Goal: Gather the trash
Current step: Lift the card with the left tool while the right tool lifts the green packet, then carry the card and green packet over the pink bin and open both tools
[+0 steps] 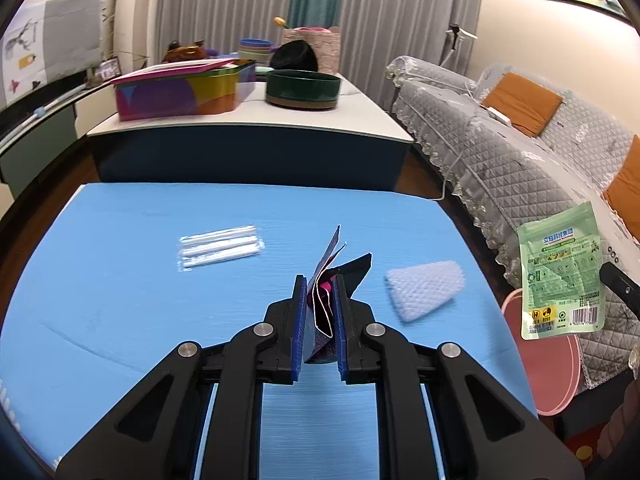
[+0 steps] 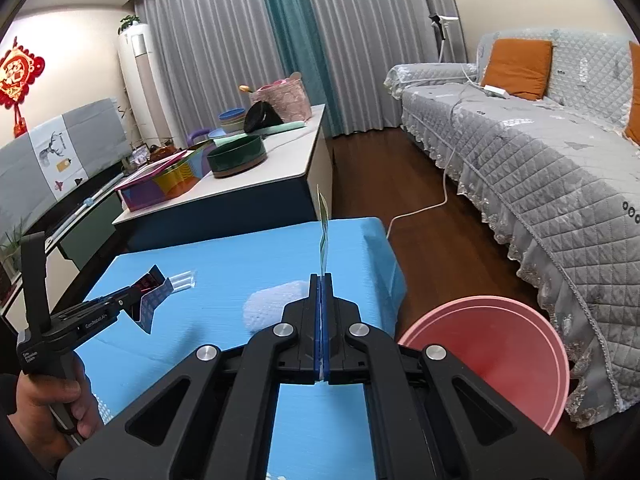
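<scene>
My left gripper (image 1: 319, 286) is shut on a crumpled dark and pink snack wrapper (image 1: 334, 268) above the blue table (image 1: 120, 320); it also shows in the right wrist view (image 2: 150, 292). My right gripper (image 2: 321, 280) is shut on a green pouch (image 2: 323, 236), seen edge-on; in the left wrist view the green pouch (image 1: 562, 276) hangs beyond the table's right edge above the pink bin (image 1: 556, 364). A clear pack of white straws (image 1: 220, 246) and a white foam net (image 1: 424, 288) lie on the table.
The pink bin (image 2: 500, 356) stands on the wood floor right of the table. A grey-covered sofa (image 2: 540, 152) runs along the right. A white-topped table (image 1: 256, 116) with a colourful tin and a green bowl stands behind.
</scene>
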The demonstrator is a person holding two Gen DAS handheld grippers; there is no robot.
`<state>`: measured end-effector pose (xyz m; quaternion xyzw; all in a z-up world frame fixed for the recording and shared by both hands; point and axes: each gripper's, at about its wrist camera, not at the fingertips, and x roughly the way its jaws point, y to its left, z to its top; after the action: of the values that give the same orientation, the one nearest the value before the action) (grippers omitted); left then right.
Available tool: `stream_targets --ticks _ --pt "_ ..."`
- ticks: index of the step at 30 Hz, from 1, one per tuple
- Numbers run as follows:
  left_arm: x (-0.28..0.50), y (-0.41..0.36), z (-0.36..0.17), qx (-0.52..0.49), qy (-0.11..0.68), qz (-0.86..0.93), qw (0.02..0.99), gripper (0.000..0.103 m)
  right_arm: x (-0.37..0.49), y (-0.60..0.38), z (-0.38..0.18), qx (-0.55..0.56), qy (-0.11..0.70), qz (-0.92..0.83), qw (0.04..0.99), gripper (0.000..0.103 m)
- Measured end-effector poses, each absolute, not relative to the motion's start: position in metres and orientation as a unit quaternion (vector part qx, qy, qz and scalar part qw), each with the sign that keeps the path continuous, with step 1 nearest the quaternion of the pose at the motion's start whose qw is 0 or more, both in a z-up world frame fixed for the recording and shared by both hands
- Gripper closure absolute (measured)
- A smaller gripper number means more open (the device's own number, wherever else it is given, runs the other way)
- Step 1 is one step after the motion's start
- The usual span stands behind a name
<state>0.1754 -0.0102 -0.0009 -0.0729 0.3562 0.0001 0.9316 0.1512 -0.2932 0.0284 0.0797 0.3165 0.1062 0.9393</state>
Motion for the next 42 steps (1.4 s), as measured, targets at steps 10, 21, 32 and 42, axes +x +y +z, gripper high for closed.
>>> stream_targets --ticks 10,21,32,42 --pt "0.177 -0.046 0.002 -0.057 0.346 -0.034 0.936 0.090 0.145 -0.318 0.029 0.083 0.313 0.083 0.942 0.103" --pt "0.180 -0.093 0.005 -0.043 0.331 -0.084 0.939 0.090 0.138 -0.350 0.028 0.081 0.310 0.051 0.946 0.103" --pt "0.179 -0.153 0.004 -0.019 0.322 -0.151 0.935 0.090 0.127 -0.390 0.024 0.084 0.311 0.016 0.946 0.103" --pt "0.171 -0.200 -0.004 0.000 0.327 -0.208 0.922 0.090 0.119 -0.424 0.018 0.088 0.314 -0.021 0.945 0.103"
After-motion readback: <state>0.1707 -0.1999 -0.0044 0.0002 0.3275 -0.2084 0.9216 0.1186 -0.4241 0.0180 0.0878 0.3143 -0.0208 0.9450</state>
